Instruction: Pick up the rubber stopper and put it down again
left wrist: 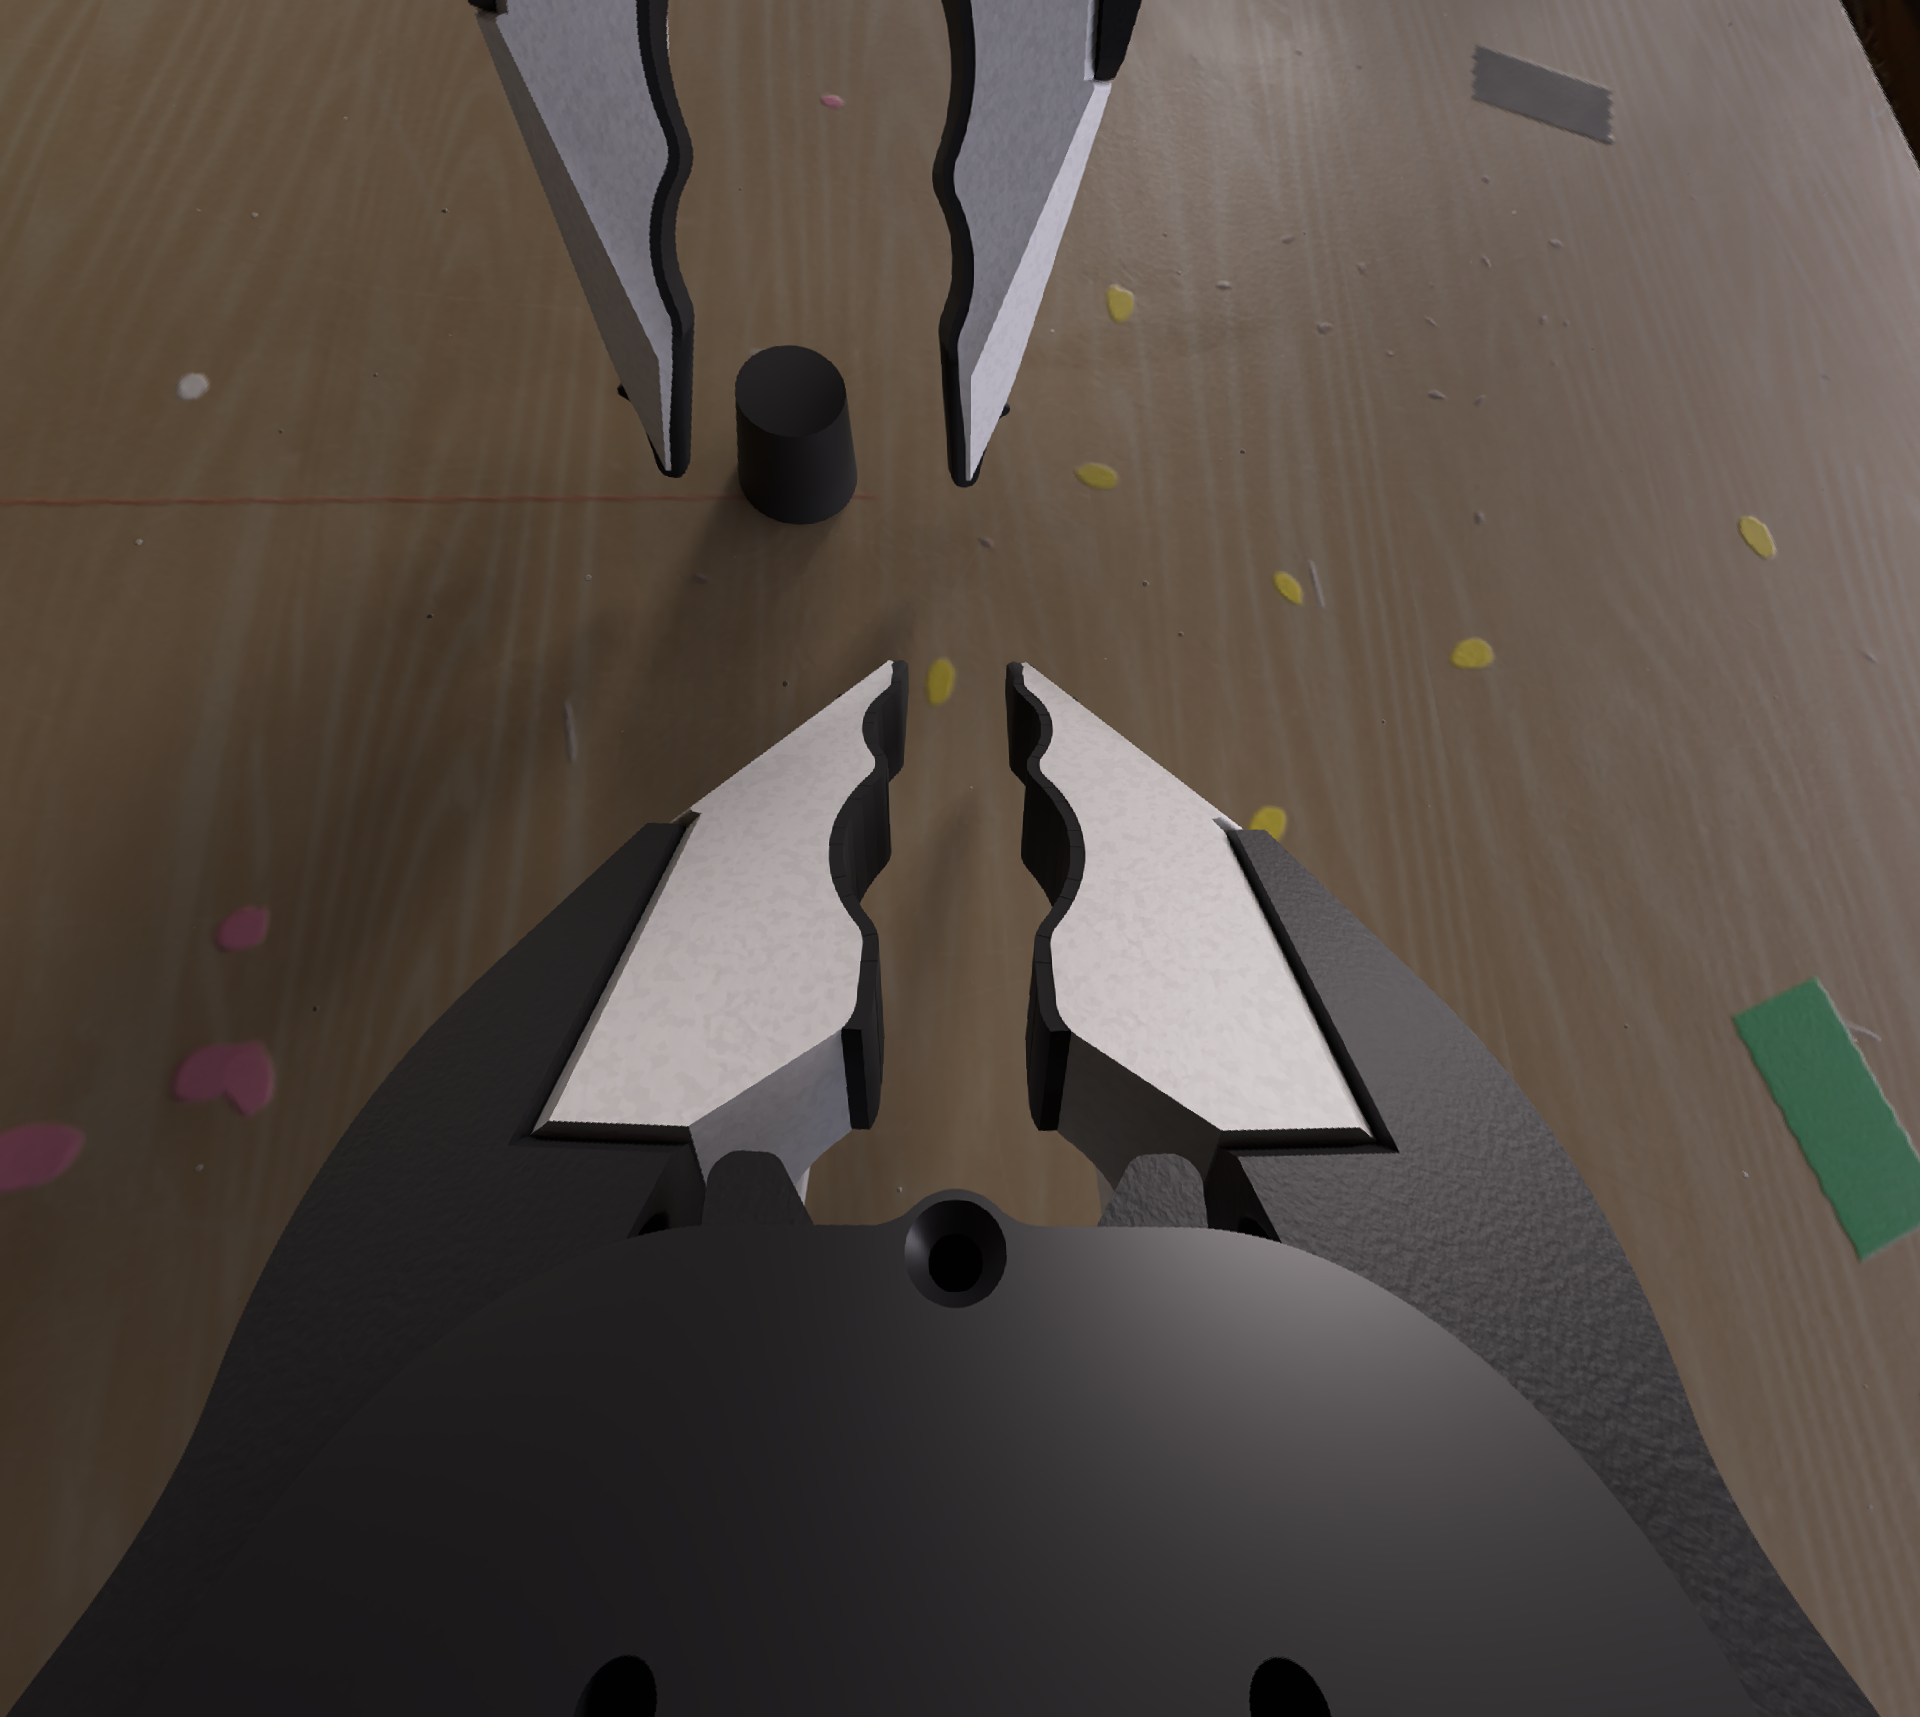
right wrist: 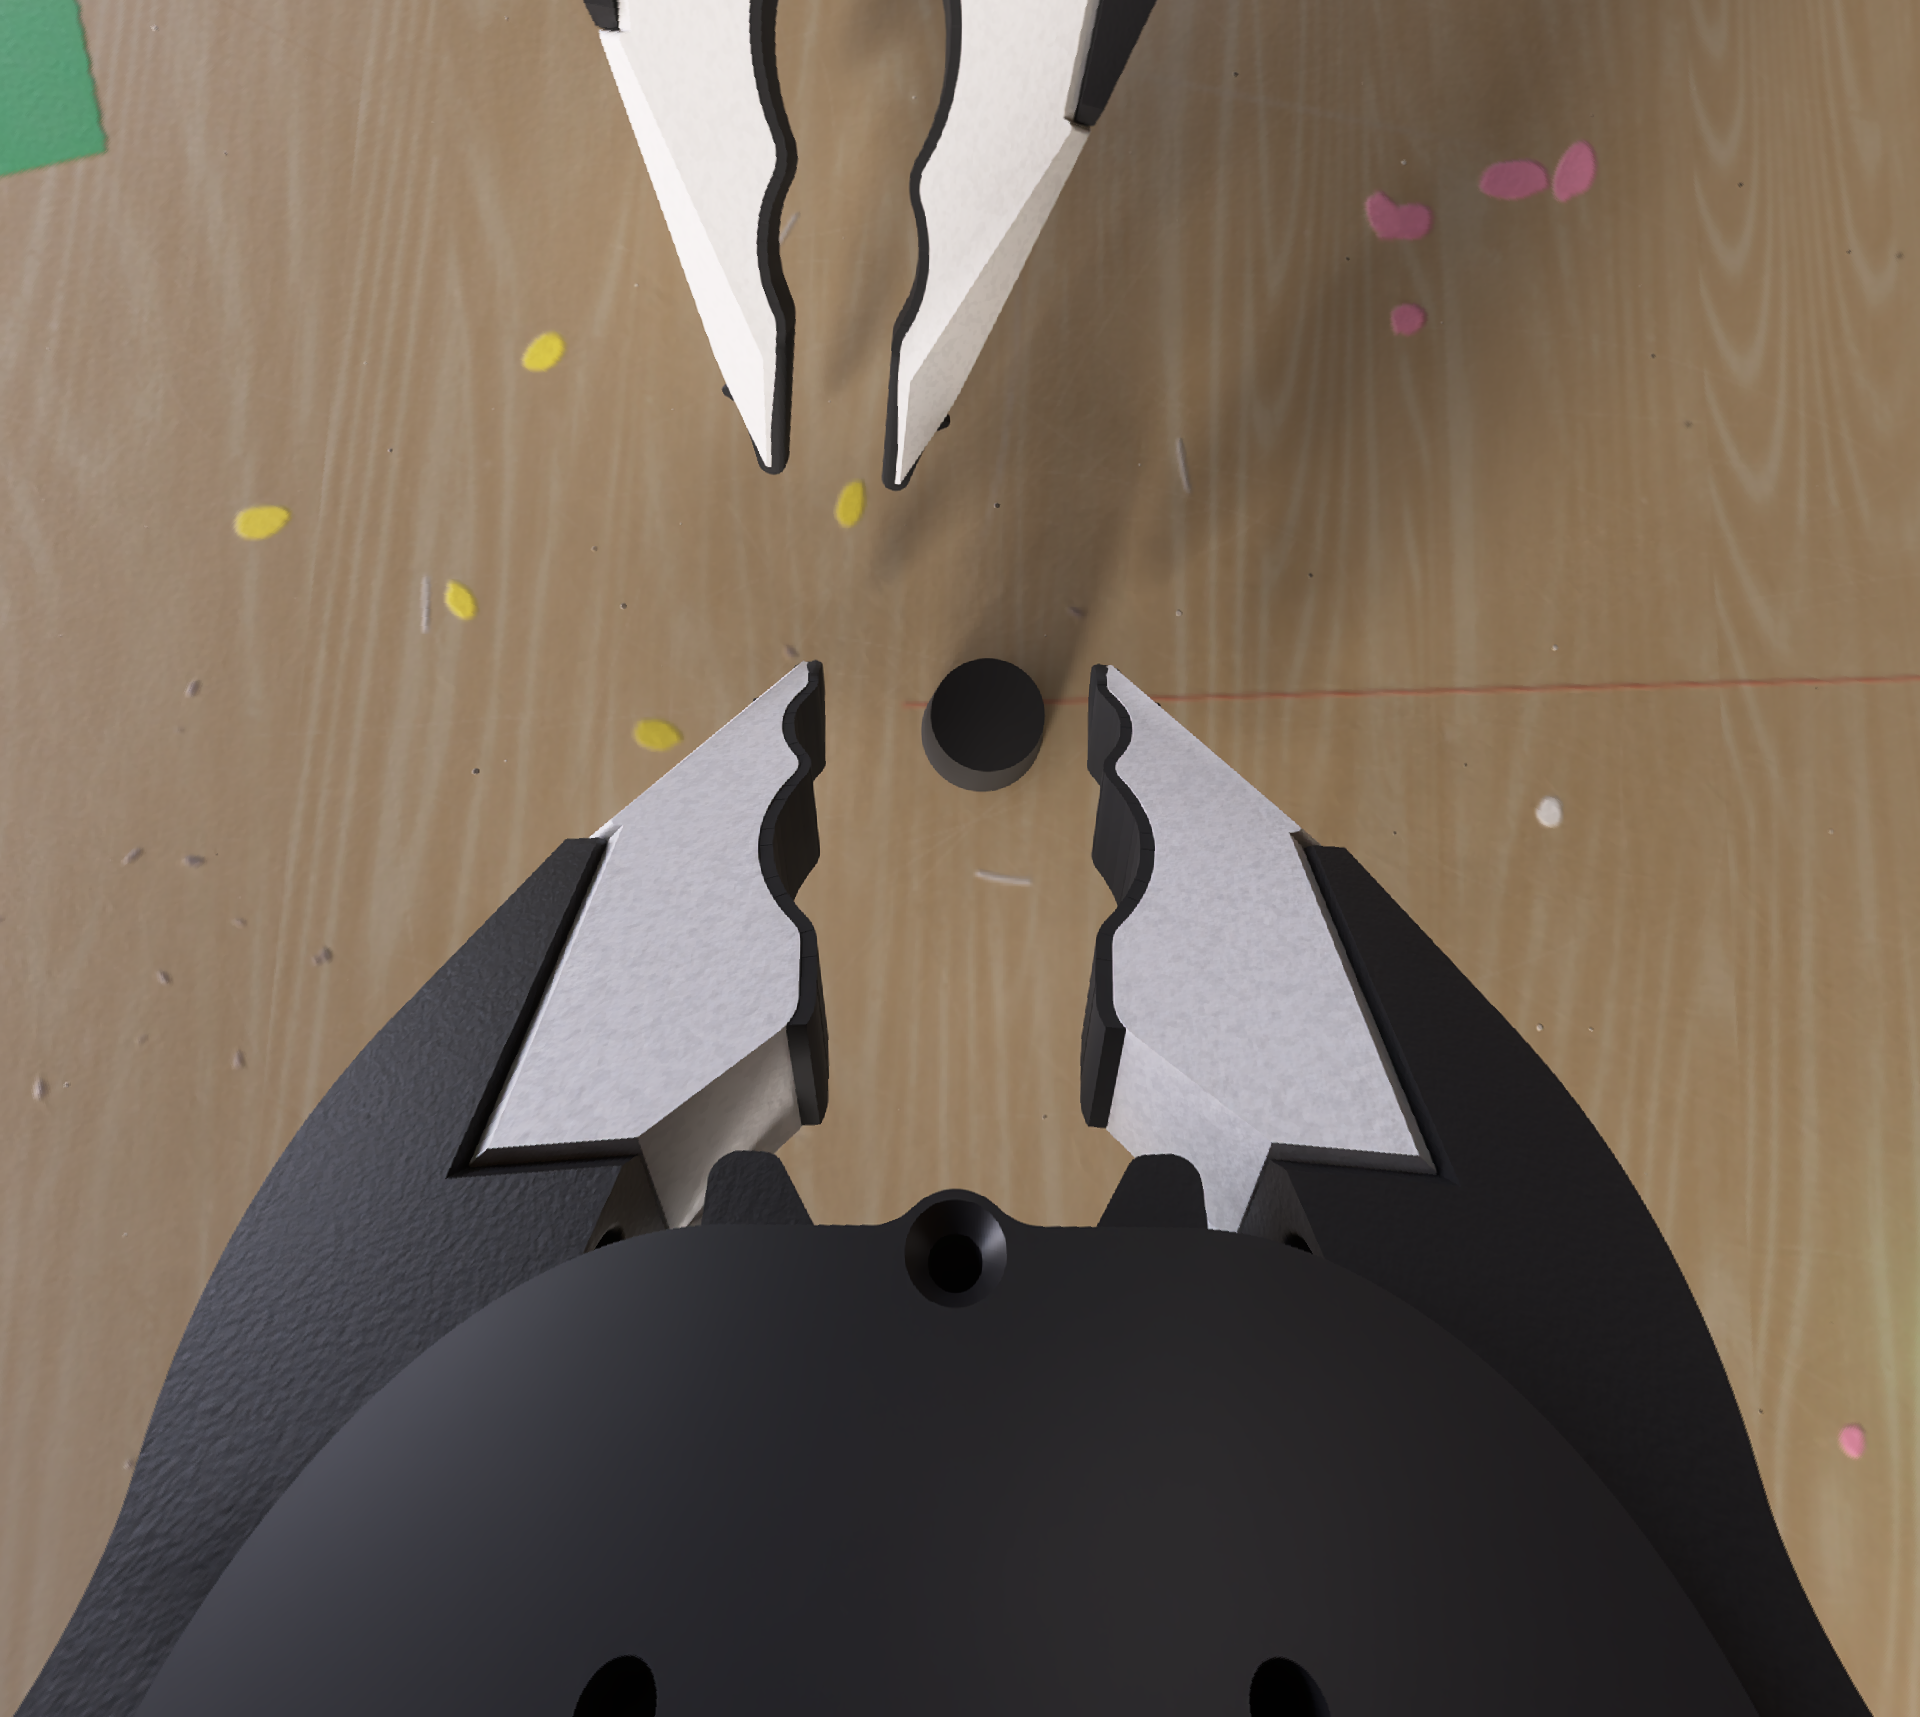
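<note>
The rubber stopper (left wrist: 795, 431) is a small black tapered plug standing upright on the wooden table (left wrist: 312, 265), wide end down. My right gripper (right wrist: 956, 678) is open, with its fingertips on either side of the stopper (right wrist: 982, 717) near table level, and a gap shows on both sides. In the left wrist view the right gripper (left wrist: 816, 472) reaches in from the top and straddles the stopper. My left gripper (left wrist: 956, 675) faces it from a short way off, with a narrow gap between its fingers and nothing in it. It also shows in the right wrist view (right wrist: 834, 472).
Yellow (left wrist: 1096, 475), pink (left wrist: 223, 1075) and white paint flecks dot the wood. Green tape strips (left wrist: 1829, 1117) and a grey tape strip (left wrist: 1543, 93) lie toward the table's right edge (left wrist: 1870, 57). A thin red line (right wrist: 1455, 687) runs across the table by the stopper.
</note>
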You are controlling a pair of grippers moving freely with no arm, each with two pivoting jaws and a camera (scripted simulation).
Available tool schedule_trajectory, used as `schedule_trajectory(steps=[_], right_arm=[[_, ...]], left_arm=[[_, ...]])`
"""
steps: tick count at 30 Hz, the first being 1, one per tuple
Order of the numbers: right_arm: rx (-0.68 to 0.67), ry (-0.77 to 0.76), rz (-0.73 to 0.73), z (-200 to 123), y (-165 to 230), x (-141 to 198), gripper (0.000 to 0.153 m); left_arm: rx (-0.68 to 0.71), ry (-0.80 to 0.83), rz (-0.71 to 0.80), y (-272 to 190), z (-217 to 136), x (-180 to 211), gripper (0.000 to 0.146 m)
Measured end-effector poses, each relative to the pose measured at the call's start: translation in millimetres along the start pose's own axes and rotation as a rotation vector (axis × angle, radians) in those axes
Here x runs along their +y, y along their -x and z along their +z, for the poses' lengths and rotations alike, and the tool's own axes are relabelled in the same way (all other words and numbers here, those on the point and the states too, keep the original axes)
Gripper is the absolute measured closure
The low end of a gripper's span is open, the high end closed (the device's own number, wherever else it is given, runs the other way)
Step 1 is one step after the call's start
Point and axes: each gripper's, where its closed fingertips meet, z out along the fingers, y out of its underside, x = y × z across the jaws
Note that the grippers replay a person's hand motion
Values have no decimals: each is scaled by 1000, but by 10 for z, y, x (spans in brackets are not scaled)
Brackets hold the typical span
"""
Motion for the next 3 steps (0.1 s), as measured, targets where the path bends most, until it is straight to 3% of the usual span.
schedule_trajectory(steps=[3], right_arm=[[-3, 3, -8, 3, 13, 0, 102]], left_arm=[[1, 0, 4, 0, 3, -2, 127]])
